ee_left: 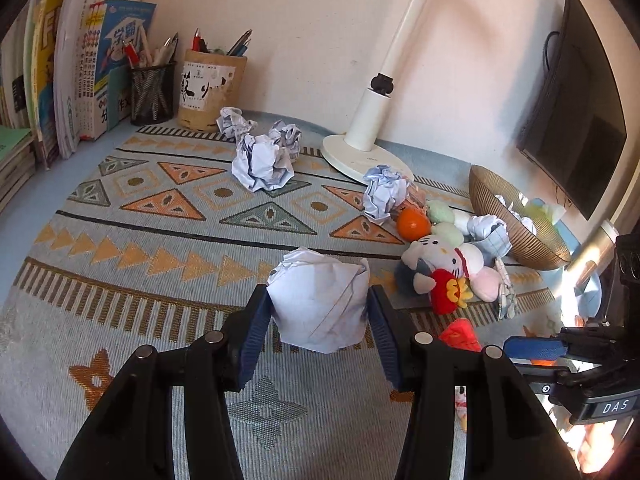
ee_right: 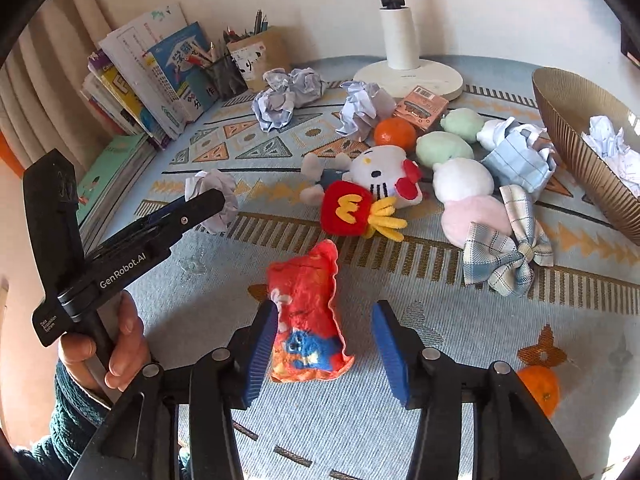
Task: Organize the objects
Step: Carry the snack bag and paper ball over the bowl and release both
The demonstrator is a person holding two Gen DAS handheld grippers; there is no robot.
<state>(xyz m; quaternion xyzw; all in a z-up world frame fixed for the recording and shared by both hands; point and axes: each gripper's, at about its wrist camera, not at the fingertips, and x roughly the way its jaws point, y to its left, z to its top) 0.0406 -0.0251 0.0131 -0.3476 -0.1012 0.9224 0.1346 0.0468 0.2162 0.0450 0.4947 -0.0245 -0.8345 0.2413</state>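
Gripping a crumpled paper ball [ee_left: 320, 304], the left gripper [ee_left: 318, 312] hangs above the patterned desk [ee_left: 160, 240]. Right gripper [ee_right: 325, 344]: jaws apart, red wrapper [ee_right: 306, 320] between them, touching only the left pad. Gold bowl [ee_right: 576, 128]: far right, holding paper.

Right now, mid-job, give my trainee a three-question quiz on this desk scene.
1. True or false: the left gripper is shut on a crumpled paper ball.
2. What lies between the right gripper's open jaws? A) orange B) red wrapper C) plaid bow
3. What already sits in the gold bowl?

Key:
1. True.
2. B, the red wrapper, touching only one pad.
3. Crumpled paper.
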